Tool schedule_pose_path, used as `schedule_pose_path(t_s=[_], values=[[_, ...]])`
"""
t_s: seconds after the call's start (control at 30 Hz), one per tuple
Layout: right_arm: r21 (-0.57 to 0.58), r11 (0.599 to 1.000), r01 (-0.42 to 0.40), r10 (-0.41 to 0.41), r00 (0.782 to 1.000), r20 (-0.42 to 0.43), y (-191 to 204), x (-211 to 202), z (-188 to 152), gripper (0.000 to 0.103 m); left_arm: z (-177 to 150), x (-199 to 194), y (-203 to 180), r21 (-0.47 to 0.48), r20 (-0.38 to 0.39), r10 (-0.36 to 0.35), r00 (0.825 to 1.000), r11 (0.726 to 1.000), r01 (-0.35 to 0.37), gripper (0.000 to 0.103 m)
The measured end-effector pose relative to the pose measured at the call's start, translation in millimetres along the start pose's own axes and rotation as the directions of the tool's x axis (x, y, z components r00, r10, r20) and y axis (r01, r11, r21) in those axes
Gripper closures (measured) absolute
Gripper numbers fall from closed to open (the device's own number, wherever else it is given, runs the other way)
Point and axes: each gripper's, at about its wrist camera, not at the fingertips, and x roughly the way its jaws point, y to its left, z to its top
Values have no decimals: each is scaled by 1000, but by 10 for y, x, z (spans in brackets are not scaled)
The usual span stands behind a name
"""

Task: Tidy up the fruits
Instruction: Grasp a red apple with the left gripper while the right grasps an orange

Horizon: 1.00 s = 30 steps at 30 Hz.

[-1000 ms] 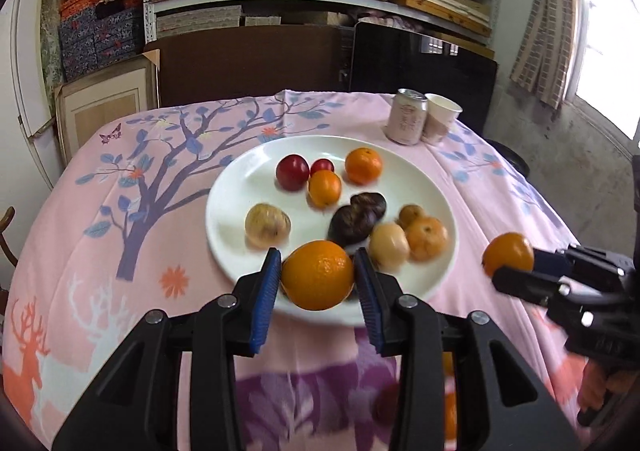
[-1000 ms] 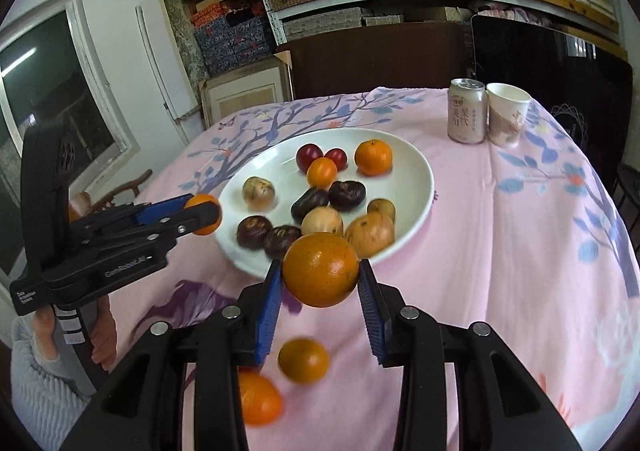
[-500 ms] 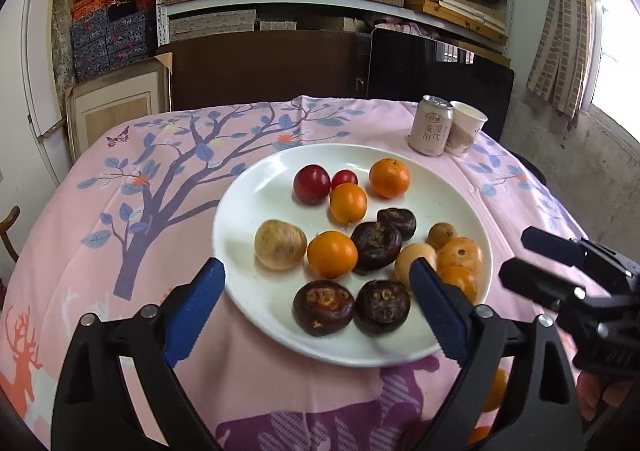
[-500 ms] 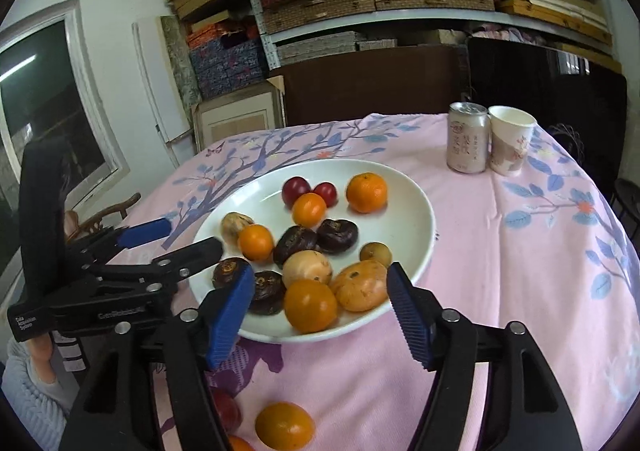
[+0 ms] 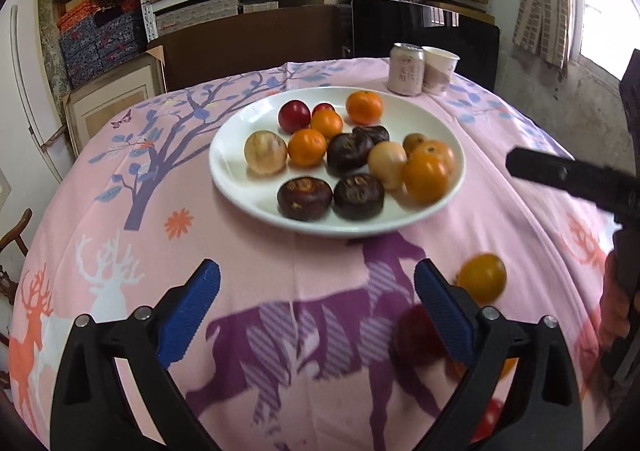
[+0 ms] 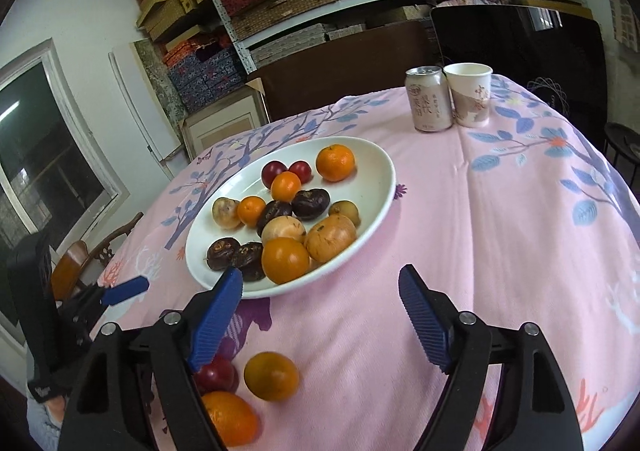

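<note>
1. Landmark: the round white ceramic plate (image 5: pixel 436 107), set on the pink printed tablecloth (image 5: pixel 240 251) and heaped with small oranges, dark brown fruits, pale tan fruits and two red plums; every place below is given from it.
2. Left of the plate's near rim, the left gripper (image 5: pixel 316 311) with its blue ribbed pads has just been opening; its jaws now stand wide apart over bare cloth with nothing between them; a second ago they were clamped on an orange held over that near rim.
3. That orange (image 5: pixel 307 147) appears to be the one now lying on the plate left of centre, beside the pale tan round fruit (image 5: pixel 265 153); so I judge that delivery done.
4. Right of the plate's near rim, the right gripper (image 6: pixel 320 307) has likewise just been opening; its jaws are apart and empty; the orange (image 6: pixel 285 260) that it carried a second ago now rests at the plate's near edge, touching the dark fruits.
5. Nearer than the plate, off it, three fruits lie loose on the cloth: a small round yellow-orange fruit (image 6: pixel 271 376), a dark red plum (image 6: pixel 215 375) and a larger orange (image 6: pixel 232 417).
6. My reading: two fruits are freshly added, both tools are free, and the loose three likely come next.
</note>
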Motion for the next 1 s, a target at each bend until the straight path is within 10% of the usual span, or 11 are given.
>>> schedule_pose_path(t_s=[0.47, 0.73, 0.9, 1.0], values=[[93, 996, 14, -15, 1000, 4, -200, -124, -114, 16, -126, -168, 1, -58, 3, -145, 989, 988, 145, 4], [90, 996, 17, -16, 1000, -11, -196, -94, -131, 15, -171, -31, -36, -18, -45, -70, 997, 997, 69, 4], [102, 995, 5, -5, 1000, 1, -208, -127, -119, 15, -301, -227, 362, -98, -8, 133, 991, 986, -133, 4], [77, 997, -6, 6, 1000, 0, -148, -141, -126, 15, -349, -387, 489, -174, 42, 57, 997, 984, -49, 4]])
